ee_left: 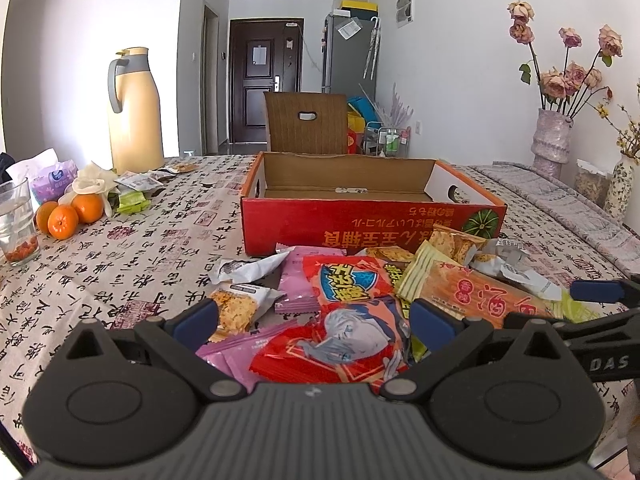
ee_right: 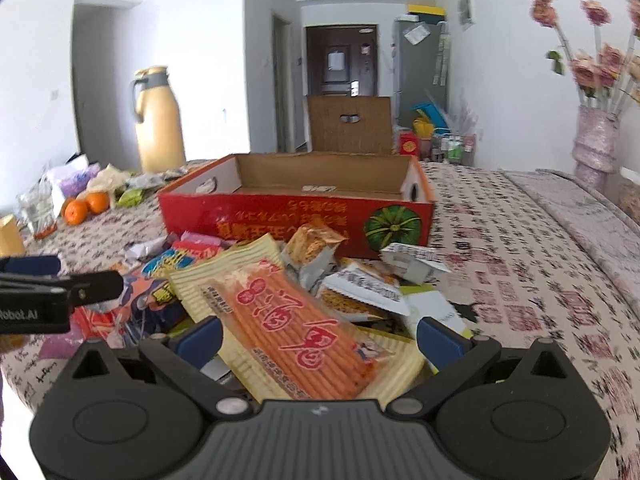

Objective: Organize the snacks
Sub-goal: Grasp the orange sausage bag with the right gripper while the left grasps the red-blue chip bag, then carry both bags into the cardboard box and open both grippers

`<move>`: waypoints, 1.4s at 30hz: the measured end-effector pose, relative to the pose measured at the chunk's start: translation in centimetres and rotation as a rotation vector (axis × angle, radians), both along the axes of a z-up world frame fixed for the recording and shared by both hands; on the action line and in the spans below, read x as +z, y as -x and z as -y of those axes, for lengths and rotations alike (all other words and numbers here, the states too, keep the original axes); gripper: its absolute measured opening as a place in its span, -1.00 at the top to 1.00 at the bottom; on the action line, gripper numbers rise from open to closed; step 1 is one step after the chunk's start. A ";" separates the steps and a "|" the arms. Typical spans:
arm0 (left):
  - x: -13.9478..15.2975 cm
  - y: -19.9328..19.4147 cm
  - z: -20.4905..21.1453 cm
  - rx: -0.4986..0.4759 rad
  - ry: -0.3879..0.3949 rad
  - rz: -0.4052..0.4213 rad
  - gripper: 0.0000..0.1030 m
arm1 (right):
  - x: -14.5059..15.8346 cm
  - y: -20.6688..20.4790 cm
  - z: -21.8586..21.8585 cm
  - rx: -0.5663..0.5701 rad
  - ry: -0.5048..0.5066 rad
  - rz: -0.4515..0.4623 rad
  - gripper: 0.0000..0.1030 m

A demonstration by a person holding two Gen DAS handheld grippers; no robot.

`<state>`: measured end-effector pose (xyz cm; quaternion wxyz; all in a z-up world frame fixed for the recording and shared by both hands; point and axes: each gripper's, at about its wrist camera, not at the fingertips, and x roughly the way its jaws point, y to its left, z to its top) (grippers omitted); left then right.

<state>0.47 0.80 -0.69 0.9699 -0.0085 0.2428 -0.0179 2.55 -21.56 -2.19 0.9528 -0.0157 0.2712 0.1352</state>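
A pile of snack packets lies on the patterned tablecloth in front of an open red cardboard box (ee_left: 372, 220) (ee_right: 296, 220), whose inside looks bare. My left gripper (ee_left: 316, 320) stands open over a red packet with a cartoon figure (ee_left: 344, 340), pink packets (ee_left: 296, 288) beside it. My right gripper (ee_right: 320, 336) stands open around a long yellow-and-orange packet of sticks (ee_right: 296, 328), also seen as the orange packet (ee_left: 480, 292) in the left wrist view. Each gripper shows at the edge of the other's view: right gripper (ee_left: 600, 300), left gripper (ee_right: 44, 276).
Oranges (ee_left: 68, 216), a glass (ee_left: 18, 220), a tissue pack (ee_left: 54, 178) and small packets lie at the left. A yellow thermos jug (ee_left: 134, 112) stands behind them. A chair back (ee_left: 306, 122) rises behind the box. Vases with flowers (ee_left: 550, 140) stand at the right.
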 end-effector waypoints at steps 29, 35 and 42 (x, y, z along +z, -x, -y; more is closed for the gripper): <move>-0.5 -0.6 -0.5 -0.011 0.012 -0.022 -1.00 | -1.6 -4.7 1.4 0.119 -0.081 -0.137 0.00; -0.2 -0.8 -0.1 -0.017 0.010 -0.028 -1.00 | -0.9 -3.3 2.3 0.110 -0.119 -0.102 0.44; -0.1 -2.0 0.9 -0.026 0.004 -0.070 -1.00 | 0.2 -1.2 2.9 0.056 -0.137 -0.009 0.54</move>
